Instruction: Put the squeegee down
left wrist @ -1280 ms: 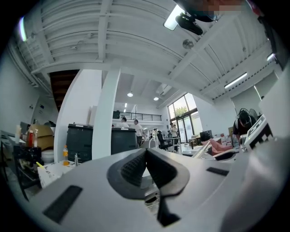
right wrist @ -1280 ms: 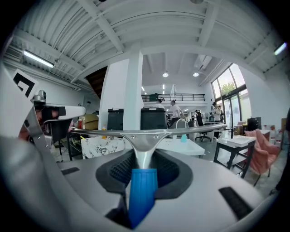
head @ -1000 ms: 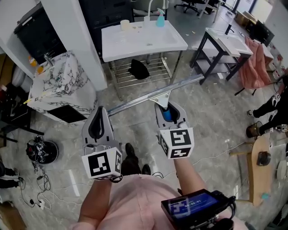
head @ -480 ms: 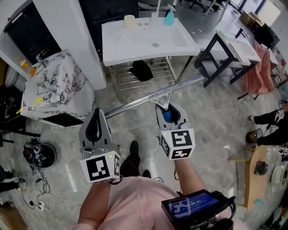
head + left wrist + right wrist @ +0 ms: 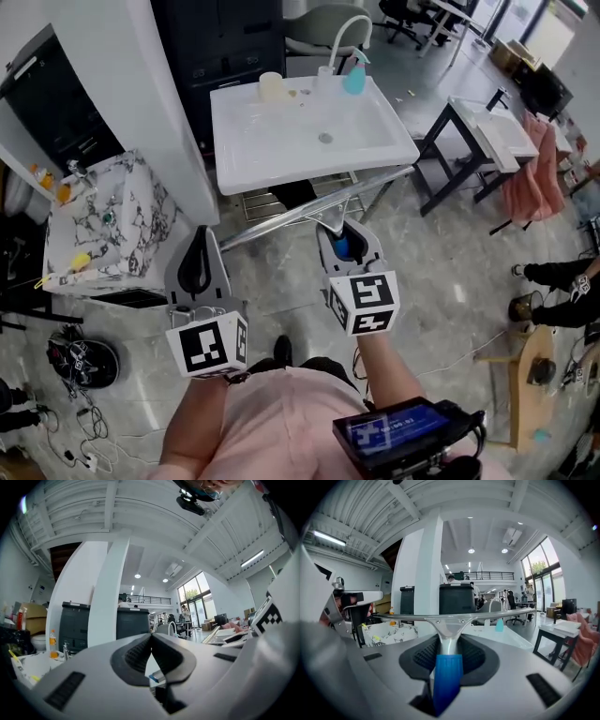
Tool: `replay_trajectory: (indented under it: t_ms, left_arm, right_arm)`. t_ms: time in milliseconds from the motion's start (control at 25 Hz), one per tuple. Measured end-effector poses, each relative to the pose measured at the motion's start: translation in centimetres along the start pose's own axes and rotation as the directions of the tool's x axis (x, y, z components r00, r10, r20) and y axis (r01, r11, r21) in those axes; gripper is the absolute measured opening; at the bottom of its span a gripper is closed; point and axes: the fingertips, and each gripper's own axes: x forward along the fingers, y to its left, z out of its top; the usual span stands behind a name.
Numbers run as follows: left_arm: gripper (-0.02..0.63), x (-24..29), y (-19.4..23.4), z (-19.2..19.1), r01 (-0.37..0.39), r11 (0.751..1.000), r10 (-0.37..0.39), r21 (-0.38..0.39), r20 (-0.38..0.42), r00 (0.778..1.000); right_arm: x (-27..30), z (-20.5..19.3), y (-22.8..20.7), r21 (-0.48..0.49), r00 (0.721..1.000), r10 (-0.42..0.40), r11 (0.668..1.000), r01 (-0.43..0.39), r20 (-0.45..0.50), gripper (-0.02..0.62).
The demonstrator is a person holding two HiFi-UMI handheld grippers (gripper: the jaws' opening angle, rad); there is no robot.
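Note:
The squeegee (image 5: pixel 309 211) has a long metal blade and a blue handle (image 5: pixel 345 246). My right gripper (image 5: pixel 342 231) is shut on that handle, and the blade is held crosswise in the air just before the front edge of the white washbasin (image 5: pixel 281 150). In the right gripper view the blue handle (image 5: pixel 447 677) sits between the pads, with the squeegee's blade (image 5: pixel 449 618) spread across ahead. My left gripper (image 5: pixel 201 236) hangs to the left of the squeegee, clear of it. Its jaws meet at the tip, shut on nothing, as the left gripper (image 5: pixel 151 637) view shows.
On the basin's far rim stand a teal spray bottle (image 5: pixel 354 77), a cup (image 5: pixel 271 86) and a curved faucet (image 5: pixel 342 37). A wire rack (image 5: pixel 272 199) sits beneath. A marble-patterned basin (image 5: pixel 103 225) is at left, a dark table (image 5: pixel 469 122) and pink cloth (image 5: pixel 530 169) at right.
The white washbasin has come nearer and lower in the head view as both grippers moved forward together. The squeegee stays in the right gripper, its blade now at the basin's front edge.

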Motion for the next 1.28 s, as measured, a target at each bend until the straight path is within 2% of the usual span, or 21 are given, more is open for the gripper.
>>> replay_trajectory:
  t_ms: [240,440,720,960,1280]
  left_arm:
    - [0.009,3.4,0.1,-0.3,0.006,1.000,-0.006,0.003,0.000,1.000]
    - [0.009,6.0,-0.4,-1.2,0.003,1.000,-0.002,0.011,-0.018,1.000]
    - [0.009,12.0,-1.7,-3.4,-0.025,0.999,0.027,0.039,-0.061,0.998]
    - [0.009,18.6,-2.3,-5.0,-0.090,0.993,0.097,0.072,-0.101,0.990]
    - [0.009,24.9,-2.4,-2.6,-0.213,0.971,0.221,0.106,-0.072,0.973]
  right_arm:
    - [2.9,1.7,-1.5,-0.013,1.000,0.008,1.000,-0.008,0.016,0.109]
    - [5.3,1.5,-3.0,-0.007,1.000,0.029,1.000,-0.029,0.003,0.109]
    - [11.3,-0.4,-5.9,0.004,0.991,0.115,0.993,-0.115,-0.061,0.109]
    - [18.4,-1.0,-9.2,0.031,0.972,0.217,0.976,-0.215,-0.091,0.109]
    - [25.4,3.2,-12.0,0.008,0.936,0.347,0.938,-0.347,-0.054,0.109]
